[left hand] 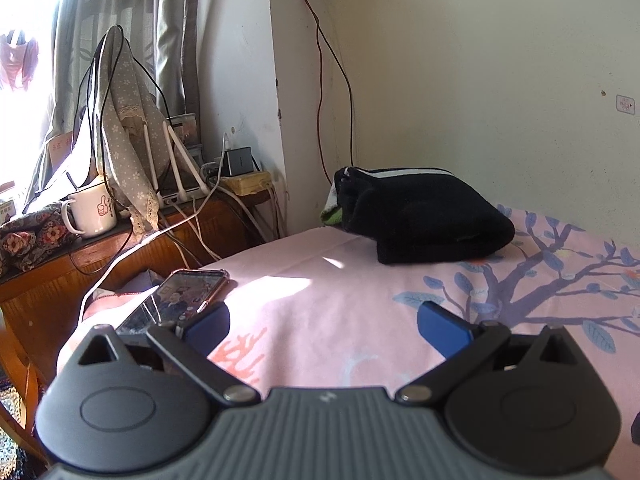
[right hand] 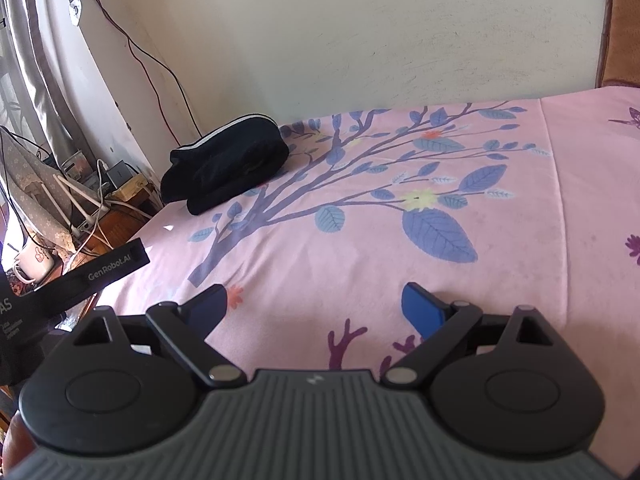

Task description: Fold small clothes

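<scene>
left gripper (left hand: 323, 320): blue fingers spread wide apart, nothing in between, hanging just over the pink sheet (left hand: 312, 288)

right gripper (right hand: 316, 308): same deal, jaws apart and empty, over the sheet's tree print

black clothes (left hand: 420, 216): a folded dark bundle with a pale stripe along the top edge, sitting at the far corner of the bed by the wall. Well apart from both grippers; ahead and a bit right in the left view, ahead and off to the left in the right view (right hand: 224, 164)

phone (left hand: 176, 300): lying at the bed edge, just beside the left gripper's left finger, screen lit

mug (left hand: 90, 210): white, on the wooden side table (left hand: 120, 256) among cables
</scene>
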`<state>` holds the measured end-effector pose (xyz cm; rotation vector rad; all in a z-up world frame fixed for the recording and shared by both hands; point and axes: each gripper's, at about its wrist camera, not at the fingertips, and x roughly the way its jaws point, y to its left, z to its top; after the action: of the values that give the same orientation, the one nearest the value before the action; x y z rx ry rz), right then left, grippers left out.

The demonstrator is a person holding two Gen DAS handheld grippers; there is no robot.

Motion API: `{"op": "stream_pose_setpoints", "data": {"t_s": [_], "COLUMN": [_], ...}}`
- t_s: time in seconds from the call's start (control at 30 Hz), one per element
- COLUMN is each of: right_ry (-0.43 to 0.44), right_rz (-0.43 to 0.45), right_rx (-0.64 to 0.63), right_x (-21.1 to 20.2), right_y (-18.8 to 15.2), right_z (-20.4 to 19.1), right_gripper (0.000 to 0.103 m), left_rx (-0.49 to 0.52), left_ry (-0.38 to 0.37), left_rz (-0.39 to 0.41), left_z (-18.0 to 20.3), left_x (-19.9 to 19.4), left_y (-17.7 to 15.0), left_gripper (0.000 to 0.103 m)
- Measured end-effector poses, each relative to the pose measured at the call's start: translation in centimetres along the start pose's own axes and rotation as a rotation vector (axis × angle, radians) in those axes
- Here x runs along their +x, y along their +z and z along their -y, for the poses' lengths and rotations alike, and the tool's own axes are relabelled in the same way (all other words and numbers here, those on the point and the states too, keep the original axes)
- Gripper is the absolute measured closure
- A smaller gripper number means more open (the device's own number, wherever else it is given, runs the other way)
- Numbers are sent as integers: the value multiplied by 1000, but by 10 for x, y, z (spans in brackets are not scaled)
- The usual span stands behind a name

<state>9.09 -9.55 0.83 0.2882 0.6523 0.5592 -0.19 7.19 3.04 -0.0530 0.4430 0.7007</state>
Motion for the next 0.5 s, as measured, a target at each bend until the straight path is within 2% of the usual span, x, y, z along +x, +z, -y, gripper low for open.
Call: {"op": "stream_pose_setpoints", "data": {"t_s": [0.5], "right_ry": [2], "right_rz": [0], "right_rx": [4], "right_x": [0], "right_y": [0], "right_z": [0], "right_gripper": [6], "left_rx": [27], "left_ry": [-36], "left_rz": [-24], "left_z": [3], "left_x": [3], "left_y": [-2], "left_gripper": [0]}}
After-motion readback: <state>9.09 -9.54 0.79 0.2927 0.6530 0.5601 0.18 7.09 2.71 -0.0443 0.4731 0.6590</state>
